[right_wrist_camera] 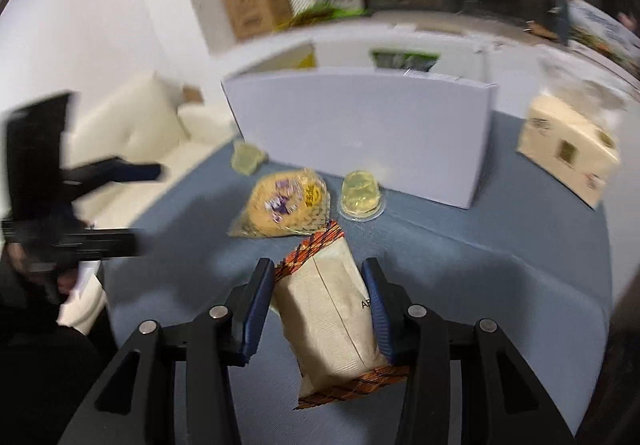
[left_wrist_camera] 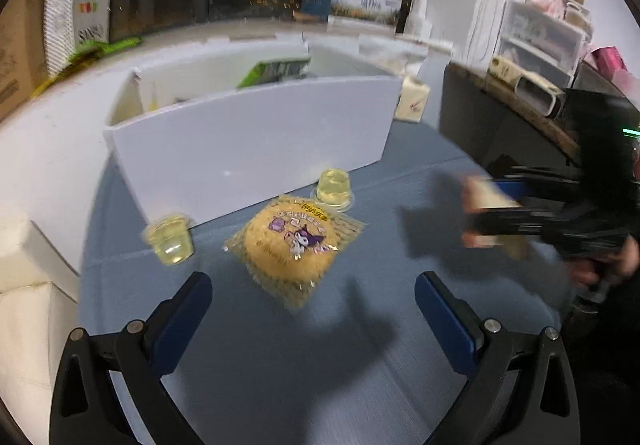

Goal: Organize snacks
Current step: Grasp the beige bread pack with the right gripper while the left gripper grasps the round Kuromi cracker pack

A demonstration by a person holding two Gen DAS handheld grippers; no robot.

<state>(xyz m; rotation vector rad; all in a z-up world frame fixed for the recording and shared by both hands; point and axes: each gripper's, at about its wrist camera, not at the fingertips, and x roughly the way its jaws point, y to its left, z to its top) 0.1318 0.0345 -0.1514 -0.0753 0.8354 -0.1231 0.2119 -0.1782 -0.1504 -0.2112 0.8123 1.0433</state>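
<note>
Left gripper (left_wrist_camera: 314,301) hovers wide open over the counter (left_wrist_camera: 280,365), before the cake (left_wrist_camera: 294,245) lying between two jelly cups by the box (left_wrist_camera: 248,141). Right gripper (right_wrist_camera: 320,285) pinches a light, crinkly packet (right_wrist_camera: 328,309) mid-body; it looks soft, so squeeze gently.

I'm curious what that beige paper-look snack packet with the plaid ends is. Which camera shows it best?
The right wrist view: the beige snack packet with plaid ends fills the foreground, clamped between the right gripper fingers. The left wrist view shows it only as a motion-blurred beige smear at the right.
</note>
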